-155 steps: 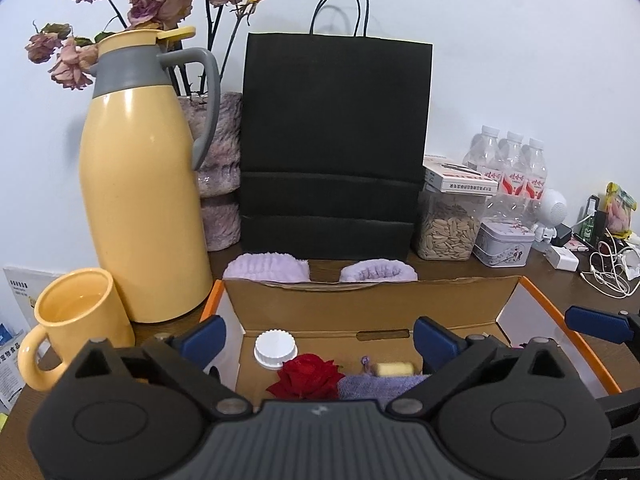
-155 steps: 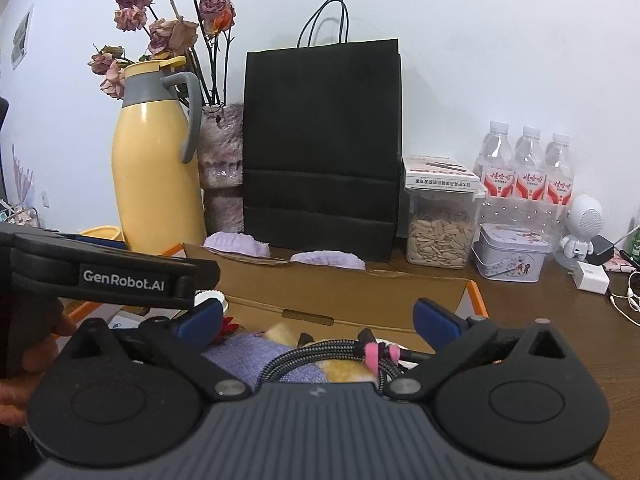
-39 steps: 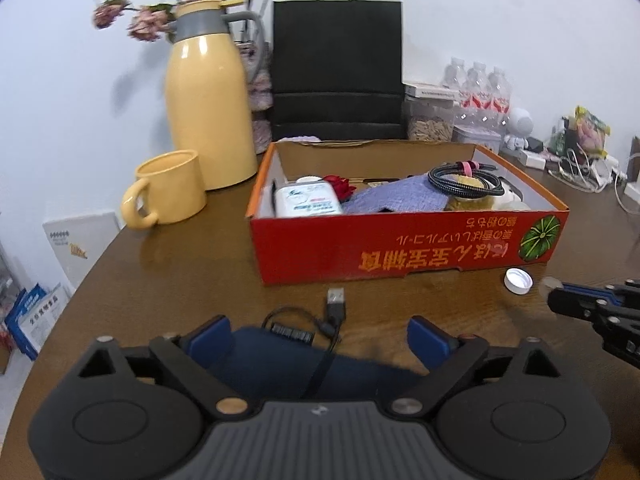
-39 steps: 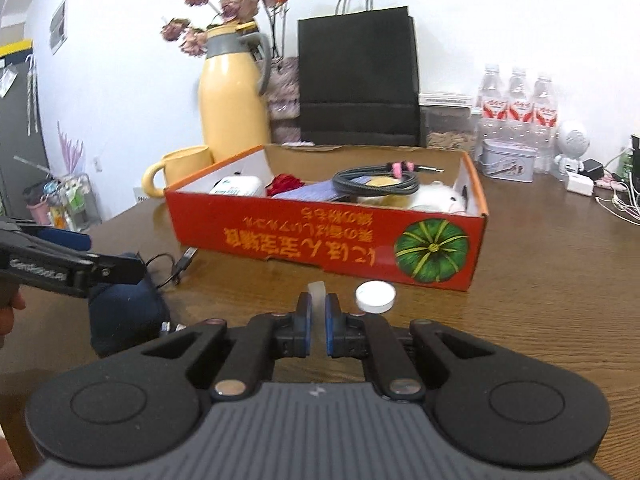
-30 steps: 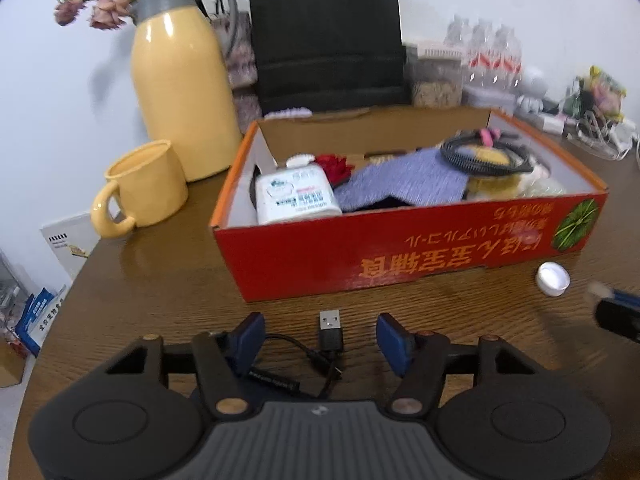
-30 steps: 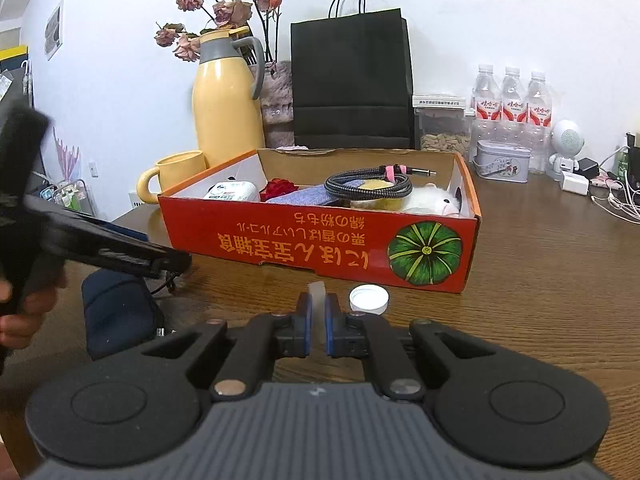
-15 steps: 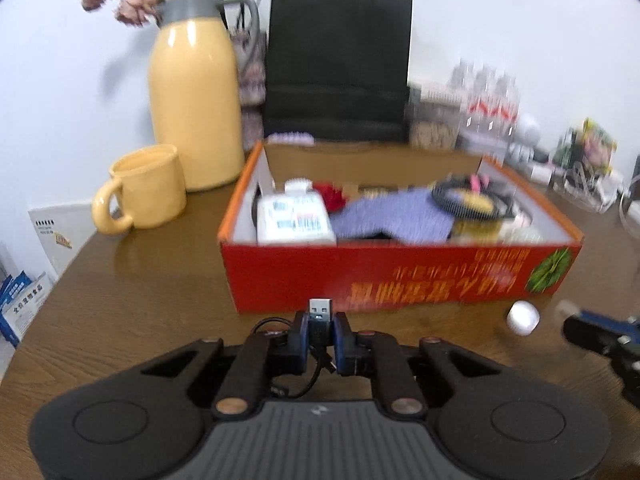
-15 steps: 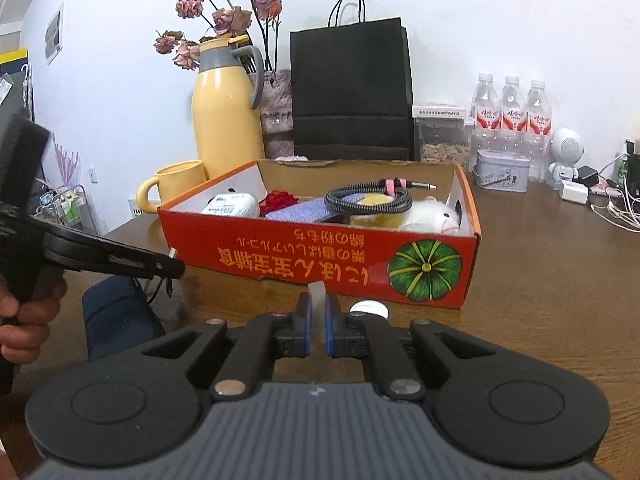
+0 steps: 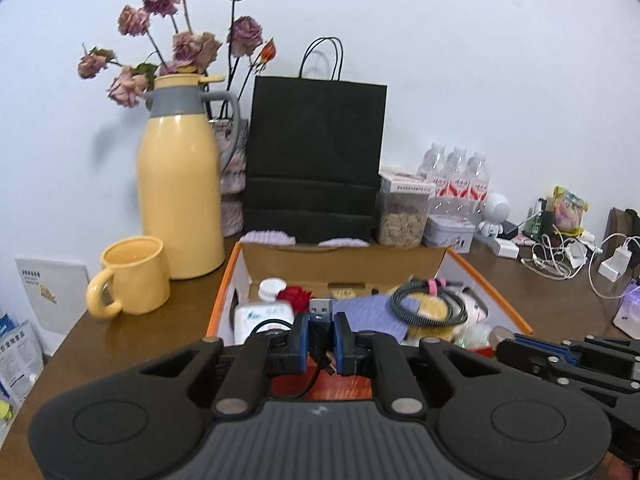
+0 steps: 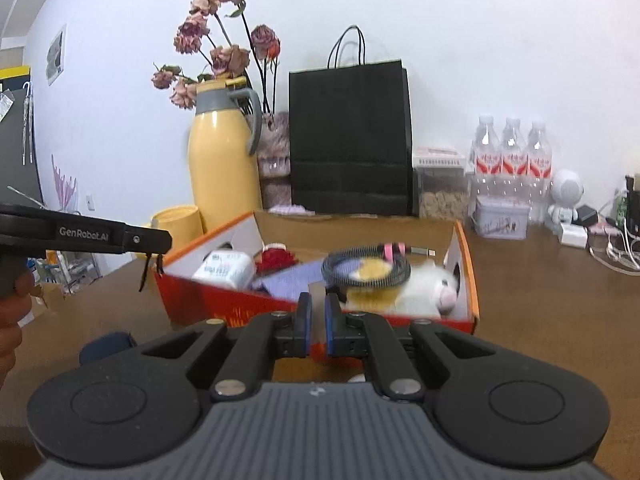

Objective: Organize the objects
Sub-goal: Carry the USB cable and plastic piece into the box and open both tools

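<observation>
My left gripper (image 9: 321, 326) is shut on a black USB cable (image 9: 321, 311), its plug sticking up between the pads, held above the near-left part of the red cardboard box (image 9: 496, 300). The box holds a white bottle (image 9: 264, 316), a red rose (image 9: 294, 294), a purple cloth (image 9: 368, 314) and a coiled black cable (image 9: 428, 304). My right gripper (image 10: 316, 320) is shut on a thin translucent piece (image 10: 316, 300), just before the box's front wall (image 10: 240, 304). A dark blue pouch (image 10: 106, 344) lies on the table at the left.
A yellow jug (image 9: 180, 196), a yellow mug (image 9: 132, 276), a black paper bag (image 9: 316, 160), a vase of dried roses, a seed jar (image 9: 402, 216), a tin and water bottles (image 9: 454, 180) stand behind the box. Chargers and cables (image 9: 560, 256) lie at the right.
My left gripper closed on the USB cable and lifted it up toward the box. My right gripper, still shut, rose and moved closer to the box's front.
</observation>
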The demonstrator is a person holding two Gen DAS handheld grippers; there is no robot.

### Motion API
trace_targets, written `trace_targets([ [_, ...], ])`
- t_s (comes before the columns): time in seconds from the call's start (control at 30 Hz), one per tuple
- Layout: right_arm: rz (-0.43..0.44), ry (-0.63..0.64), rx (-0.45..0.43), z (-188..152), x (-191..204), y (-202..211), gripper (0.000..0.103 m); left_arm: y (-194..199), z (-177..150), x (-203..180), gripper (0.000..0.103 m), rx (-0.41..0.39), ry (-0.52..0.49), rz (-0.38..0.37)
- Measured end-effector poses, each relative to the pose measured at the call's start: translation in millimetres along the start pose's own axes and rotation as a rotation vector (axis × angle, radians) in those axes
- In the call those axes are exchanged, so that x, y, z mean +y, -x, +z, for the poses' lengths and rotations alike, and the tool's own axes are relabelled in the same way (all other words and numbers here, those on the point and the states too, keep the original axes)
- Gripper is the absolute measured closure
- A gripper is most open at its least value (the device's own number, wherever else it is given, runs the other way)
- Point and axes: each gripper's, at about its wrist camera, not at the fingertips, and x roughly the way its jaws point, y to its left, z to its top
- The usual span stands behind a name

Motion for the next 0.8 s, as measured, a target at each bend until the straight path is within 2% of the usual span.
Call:
trace_targets([
  [0.2,0.000,0.002,-0.026,19,-1,-19,0.096,-18,16,-6,0.092,-0.029,0.002,-0.006],
  [0.5,-0.015,-0.012,-0.039,36,-8,-58,0.096,-65,32,-9,0.092,-0.015,0.018,-0.009],
  [0.8,-0.029,-0.012,-0.029,45,-22,-99,0.096,-101,35,-3,0.092,-0.003,0.015,-0.003],
])
